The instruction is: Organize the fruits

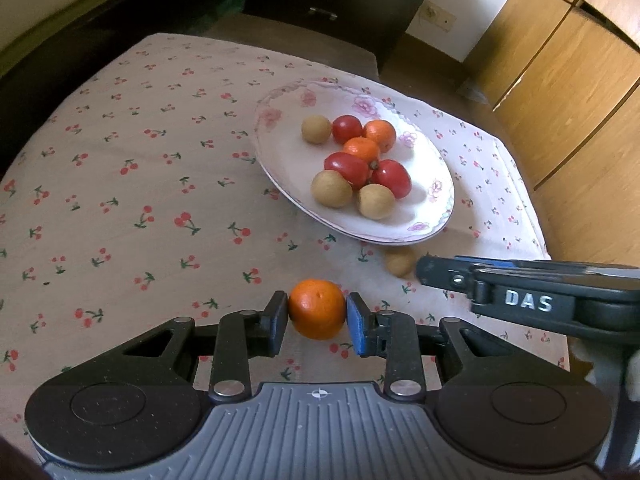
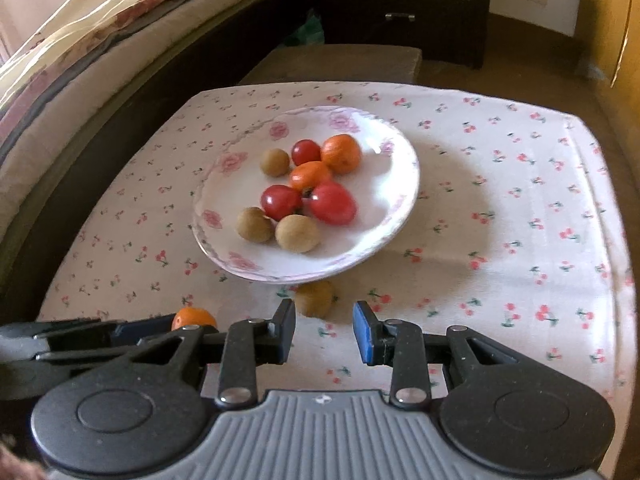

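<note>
1. The left claw (image 1: 317,312) is clamped on a small orange (image 1: 317,309), both pads pressing its sides, just above the cherry-print cloth (image 1: 120,184) on the bench.
2. The right claw (image 2: 325,326) stands apart with nothing between its pads; a loose brown longan (image 2: 315,298) lies just beyond it, beside the near rim of the plate (image 2: 384,236).
3. The plate already carries oranges, red tomatoes and longans.
4. The step in hand looks like gathering strays: next, carry the orange over the rim and release it, while the right claw closes on the longan.
</note>
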Demonstrator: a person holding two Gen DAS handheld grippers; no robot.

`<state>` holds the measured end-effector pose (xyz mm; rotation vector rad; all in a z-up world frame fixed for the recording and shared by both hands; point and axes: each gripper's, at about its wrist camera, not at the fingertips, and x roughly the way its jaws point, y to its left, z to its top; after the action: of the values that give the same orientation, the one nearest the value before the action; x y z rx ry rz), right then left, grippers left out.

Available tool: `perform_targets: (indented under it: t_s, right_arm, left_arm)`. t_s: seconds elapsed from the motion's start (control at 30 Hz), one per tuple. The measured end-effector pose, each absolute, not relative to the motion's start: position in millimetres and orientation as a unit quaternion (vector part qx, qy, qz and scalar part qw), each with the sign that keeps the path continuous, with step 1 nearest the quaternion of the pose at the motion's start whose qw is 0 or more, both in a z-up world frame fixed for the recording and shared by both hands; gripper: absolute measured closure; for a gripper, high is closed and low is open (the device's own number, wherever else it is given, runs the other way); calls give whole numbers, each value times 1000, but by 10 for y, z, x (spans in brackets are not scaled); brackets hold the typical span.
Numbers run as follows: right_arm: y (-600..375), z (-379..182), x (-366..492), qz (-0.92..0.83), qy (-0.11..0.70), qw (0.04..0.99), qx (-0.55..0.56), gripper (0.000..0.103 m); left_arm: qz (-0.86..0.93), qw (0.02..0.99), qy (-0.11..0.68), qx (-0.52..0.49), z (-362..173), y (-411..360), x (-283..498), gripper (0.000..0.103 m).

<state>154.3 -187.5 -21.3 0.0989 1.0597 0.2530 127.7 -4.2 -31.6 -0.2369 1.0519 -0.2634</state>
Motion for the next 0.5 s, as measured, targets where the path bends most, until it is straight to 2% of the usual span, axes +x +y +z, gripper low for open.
perform_targets:
  t_s: [0.1,0.33,0.5]
  right_arm:
    - [-1810,-251,1603,122,505,853,51,70]
    - [-1670,-405,1703,111,512,852,23,68]
    - [-1717,-408,1696,109,512,852,24,76]
  left_arm:
    - [-127,849,498,-119,-305,-24,1287,65]
    - [-130,848,499,-123,-305,6,1284,62]
    - [-134,843,505,-129,-343,9,1285,60]
